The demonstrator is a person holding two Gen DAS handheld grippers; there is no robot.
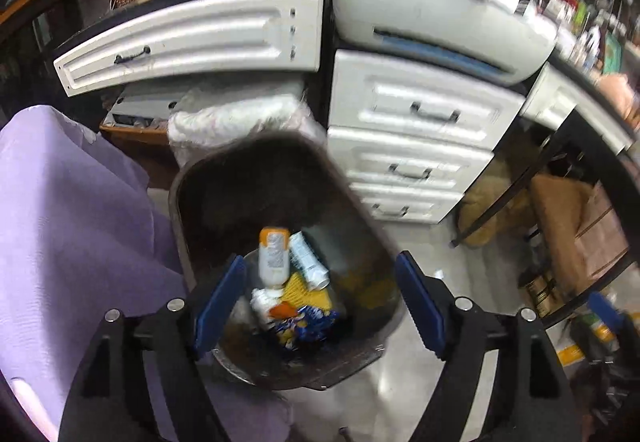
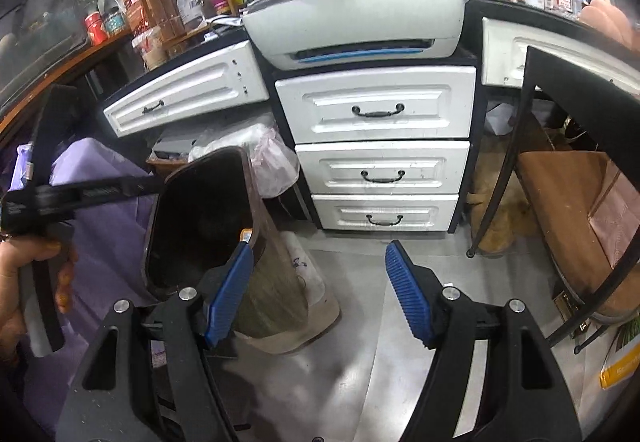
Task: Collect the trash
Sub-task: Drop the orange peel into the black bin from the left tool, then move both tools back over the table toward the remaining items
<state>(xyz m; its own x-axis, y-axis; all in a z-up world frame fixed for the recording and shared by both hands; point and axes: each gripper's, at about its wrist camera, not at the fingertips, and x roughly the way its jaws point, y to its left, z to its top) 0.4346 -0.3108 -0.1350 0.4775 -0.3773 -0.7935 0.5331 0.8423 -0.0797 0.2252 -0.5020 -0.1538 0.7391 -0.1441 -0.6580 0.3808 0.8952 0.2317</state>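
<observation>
So, hovering over the trash bin (image 1: pixel 224 178), both grippers spread wide and holding nothing.

Left gripper (image 1: pixel 320 306) right above the bin mouth at center frame; down inside, a white bottle with orange cap (image 1: pixel 273 256), a pale tube (image 1: pixel 309 262) touching it, plus yellow and blue wrappers (image 1: pixel 308 312). Purple cloth (image 1: pixel 68 210) crowding the left edge, white drawers (image 1: pixel 416 146) just right of the bin, printer (image 1: pixel 436 18) above them. Right gripper (image 2: pixel 320 294) over bare grey floor (image 2: pixel 360 274), bin (image 2: pixel 200 218) at lower left, black chair frame (image 2: pixel 516 146) on the right.
</observation>
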